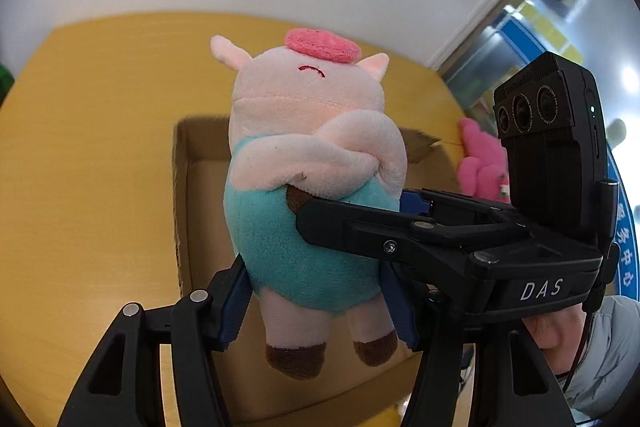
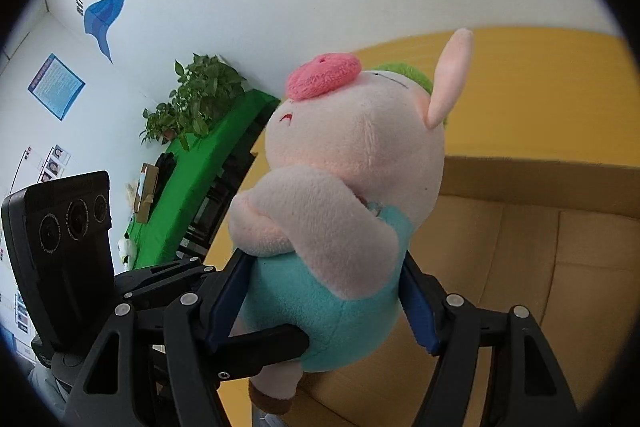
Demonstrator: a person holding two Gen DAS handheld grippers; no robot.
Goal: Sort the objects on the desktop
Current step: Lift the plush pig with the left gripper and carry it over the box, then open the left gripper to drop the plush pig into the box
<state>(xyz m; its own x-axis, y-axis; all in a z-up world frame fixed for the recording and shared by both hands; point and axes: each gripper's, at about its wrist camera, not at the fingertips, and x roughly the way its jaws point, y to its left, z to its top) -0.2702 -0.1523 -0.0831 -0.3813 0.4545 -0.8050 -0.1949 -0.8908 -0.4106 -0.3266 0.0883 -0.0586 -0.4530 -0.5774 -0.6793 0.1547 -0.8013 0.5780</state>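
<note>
Gripping the plush pig (image 1: 308, 163) from two sides, both grippers hold it upright in the air above the open cardboard box (image 1: 192, 187), which sits on the yellow desk (image 1: 88, 155). The left gripper (image 1: 316, 303) has its blue-padded jaws pinching the pig's teal belly low down, just above the brown-tipped legs. The right gripper (image 2: 324, 301) comes in from the pig's other side, and its jaws are likewise pressed into the teal body, under the folded arms. In the left wrist view the right gripper's black frame crosses in front of the toy at waist height. A pink plush toy (image 1: 480, 163) lies on the desk beyond the box's right edge. A green plush shape (image 2: 408, 73) peeks out behind the pig's head in the right wrist view.
</note>
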